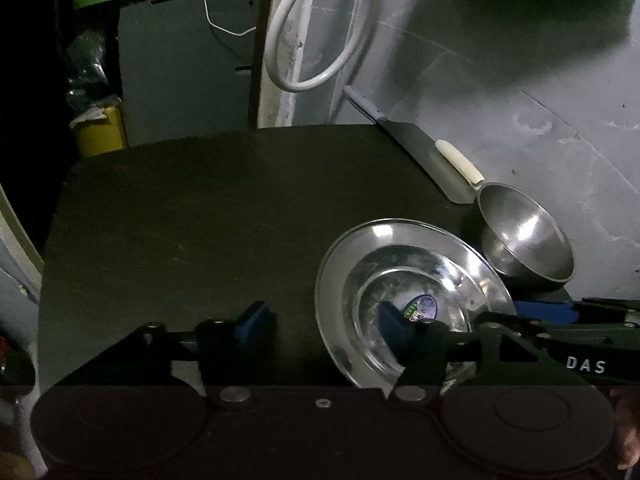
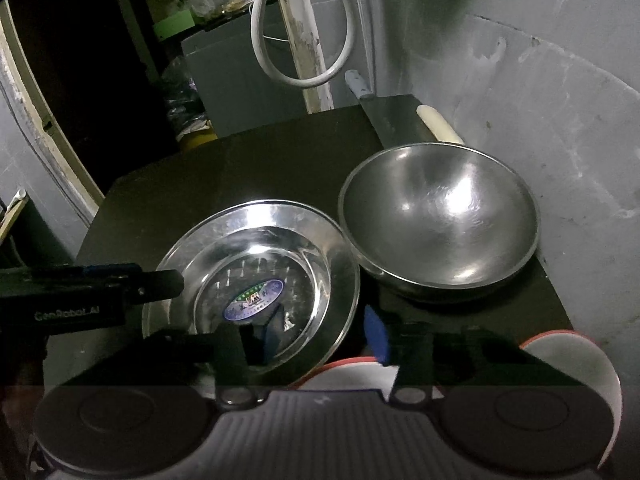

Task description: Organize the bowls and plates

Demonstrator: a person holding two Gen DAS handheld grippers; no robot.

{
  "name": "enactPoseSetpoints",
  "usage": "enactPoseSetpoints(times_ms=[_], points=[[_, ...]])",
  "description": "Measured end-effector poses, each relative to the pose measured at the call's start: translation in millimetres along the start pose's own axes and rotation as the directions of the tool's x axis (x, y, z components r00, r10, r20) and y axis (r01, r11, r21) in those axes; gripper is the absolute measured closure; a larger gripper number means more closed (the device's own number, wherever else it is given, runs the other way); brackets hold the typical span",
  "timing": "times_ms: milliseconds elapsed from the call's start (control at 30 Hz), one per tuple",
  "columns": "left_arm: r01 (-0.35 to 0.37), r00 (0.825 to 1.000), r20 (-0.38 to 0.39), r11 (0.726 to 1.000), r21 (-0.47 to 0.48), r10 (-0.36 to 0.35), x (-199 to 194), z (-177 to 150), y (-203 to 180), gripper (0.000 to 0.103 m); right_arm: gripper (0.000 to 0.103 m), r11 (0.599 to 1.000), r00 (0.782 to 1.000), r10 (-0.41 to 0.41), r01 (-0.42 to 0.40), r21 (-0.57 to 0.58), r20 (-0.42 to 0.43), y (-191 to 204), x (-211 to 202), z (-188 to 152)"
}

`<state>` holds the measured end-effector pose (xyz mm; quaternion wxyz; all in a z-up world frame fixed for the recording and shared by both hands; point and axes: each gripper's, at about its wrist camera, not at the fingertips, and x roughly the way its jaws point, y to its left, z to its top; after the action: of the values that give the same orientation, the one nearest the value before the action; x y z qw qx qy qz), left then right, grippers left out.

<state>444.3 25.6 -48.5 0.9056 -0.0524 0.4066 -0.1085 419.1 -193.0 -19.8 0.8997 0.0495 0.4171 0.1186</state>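
Observation:
A steel plate point(image 1: 400, 252) point(image 2: 256, 240) with an oval sticker in its well lies on the dark table point(image 1: 200, 220). Beside it, toward the wall, stands a steel bowl point(image 1: 524, 240) point(image 2: 440, 216). My left gripper point(image 1: 322, 323) straddles the plate's left rim, one finger inside the well and one outside, with gaps on both sides. My right gripper point(image 2: 320, 336) straddles the opposite rim the same way, and its pads stand off the metal. Each gripper also shows at the side of the other's view: the right gripper point(image 1: 520, 314) and the left gripper point(image 2: 160, 278).
White plates with red rims point(image 2: 352, 376) point(image 2: 580, 360) sit below the table's near edge. A cleaver point(image 1: 420, 152) point(image 2: 396, 116) and a cream handle point(image 1: 460, 164) lie at the back against the grey wall. A white hose loop point(image 1: 304, 40) hangs behind. A yellow container point(image 1: 100, 128) stands at the far left.

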Motion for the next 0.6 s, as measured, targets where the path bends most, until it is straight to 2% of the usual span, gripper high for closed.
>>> enactPoseSetpoints(times_ms=[100,200,367,600], points=[[0.016,1.0,-0.015,1.0,-0.009,-0.016,4,0,0,0.061,0.065,1.0,1.0,-0.001,0.001,0.004,0.0,0,3,0],[0.029,0.999,-0.027,1.0,-0.012,-0.029,6,-1,1,0.071,0.074,1.0,1.0,-0.003,0.003,0.001,0.001,-1,4,0],[0.022,0.999,-0.028,1.0,-0.004,-0.022,3,-3,2,0.072,0.077,1.0,1.0,-0.006,0.006,-0.019,0.005,3,4,0],[-0.008,1.0,-0.013,1.0,0.013,0.008,-10,-8,7,0.072,0.077,0.999,1.0,0.031,-0.031,-0.041,0.005,14,0,-5]])
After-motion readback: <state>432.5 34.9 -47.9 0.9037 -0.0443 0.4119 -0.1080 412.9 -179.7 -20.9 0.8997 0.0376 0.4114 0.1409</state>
